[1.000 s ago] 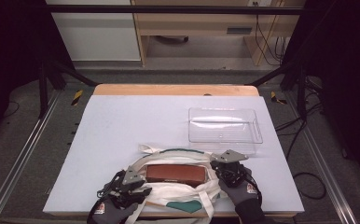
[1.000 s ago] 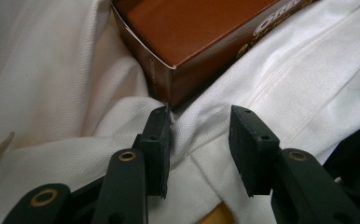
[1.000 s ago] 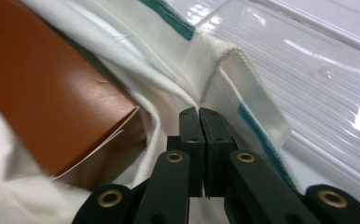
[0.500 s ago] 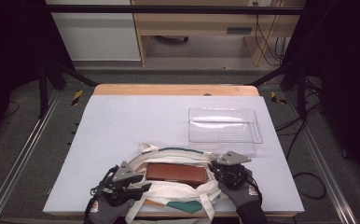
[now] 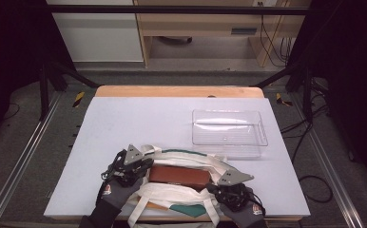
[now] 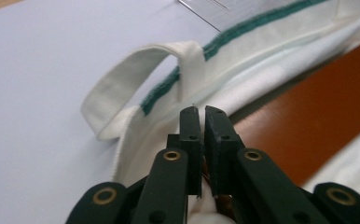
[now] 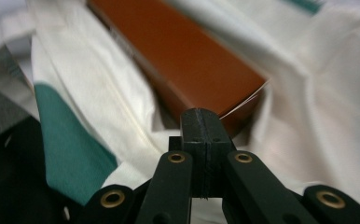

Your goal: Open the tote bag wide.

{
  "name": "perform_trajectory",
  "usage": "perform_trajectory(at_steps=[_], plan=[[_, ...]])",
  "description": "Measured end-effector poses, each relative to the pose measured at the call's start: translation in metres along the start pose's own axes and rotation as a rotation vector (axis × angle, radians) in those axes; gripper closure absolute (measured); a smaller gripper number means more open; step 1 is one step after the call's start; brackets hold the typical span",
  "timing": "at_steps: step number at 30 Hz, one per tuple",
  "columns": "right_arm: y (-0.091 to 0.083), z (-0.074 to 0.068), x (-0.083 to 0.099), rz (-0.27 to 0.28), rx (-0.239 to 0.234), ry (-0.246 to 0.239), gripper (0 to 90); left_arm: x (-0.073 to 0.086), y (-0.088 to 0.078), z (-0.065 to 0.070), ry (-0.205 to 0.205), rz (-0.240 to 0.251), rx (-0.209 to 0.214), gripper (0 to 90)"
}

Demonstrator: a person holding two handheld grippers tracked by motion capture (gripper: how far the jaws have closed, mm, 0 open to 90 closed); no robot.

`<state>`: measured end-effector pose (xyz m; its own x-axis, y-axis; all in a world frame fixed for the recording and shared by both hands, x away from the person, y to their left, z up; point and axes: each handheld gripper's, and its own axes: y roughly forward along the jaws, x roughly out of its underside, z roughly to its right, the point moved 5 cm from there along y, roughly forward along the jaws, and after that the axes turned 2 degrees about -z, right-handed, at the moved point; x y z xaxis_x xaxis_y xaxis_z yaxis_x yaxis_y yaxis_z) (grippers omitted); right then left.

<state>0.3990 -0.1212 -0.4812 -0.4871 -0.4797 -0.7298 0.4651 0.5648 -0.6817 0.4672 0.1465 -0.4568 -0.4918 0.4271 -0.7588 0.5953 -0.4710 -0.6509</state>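
A: Where are our two claws now?

B: Our left claw (image 5: 141,167) is at the left end of the cloth bag (image 5: 186,159), near the front edge of the counter (image 5: 139,118). Its jaws have just been closing, and in the left gripper view they stand almost together, with a fold of the white cloth (image 6: 205,207) pinched low between them. So the left claw (image 6: 201,112) is gripping the bag's edge.

A: And the right one?

B: Our right claw (image 5: 219,186) is at the right end of the bag. In the right gripper view the jaws of this claw (image 7: 201,114) are pressed fully together. The cloth lies all around them, but we cannot tell if any of it is caught between the pads.

A: Where is the brown box?

B: The brown box (image 5: 179,175) lies flat inside the open bag, between our two claws. From the right claw its near corner (image 7: 243,93) is just ahead of the tips. From the left claw it is ahead and to the right (image 6: 322,116).

A: Anything else near?

B: A clear plastic tray (image 5: 229,127) stands beyond the right claw, just behind the bag. One white handle loop (image 6: 122,88) lies on the counter just ahead of the left claw.
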Motion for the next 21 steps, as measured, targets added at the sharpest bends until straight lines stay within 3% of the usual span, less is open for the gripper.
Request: perform_trajectory(at_steps=[3,6,11,15,18,21], plan=[[0.011,-0.004,0.007,-0.072,-0.009,-0.027,90.0,0.0,0.008,-0.007,-0.02,-0.006,-0.02,89.5],[0.012,-0.003,0.01,-0.082,-0.024,-0.008,90.0,0.003,0.017,-0.012,-0.049,-0.014,-0.026,89.6],[0.016,-0.005,0.016,-0.105,-0.04,-0.007,90.0,0.011,0.026,-0.014,-0.06,-0.035,-0.029,89.7],[0.016,-0.005,0.016,-0.105,-0.042,-0.006,90.0,0.014,0.027,-0.015,-0.071,-0.029,-0.012,89.5],[0.013,-0.005,0.013,-0.092,-0.041,-0.012,87.4,0.013,0.021,-0.014,-0.089,-0.002,0.032,84.0],[0.004,-0.007,0.006,-0.035,-0.055,-0.027,84.3,0.011,0.011,-0.01,-0.083,0.024,0.046,80.3]])
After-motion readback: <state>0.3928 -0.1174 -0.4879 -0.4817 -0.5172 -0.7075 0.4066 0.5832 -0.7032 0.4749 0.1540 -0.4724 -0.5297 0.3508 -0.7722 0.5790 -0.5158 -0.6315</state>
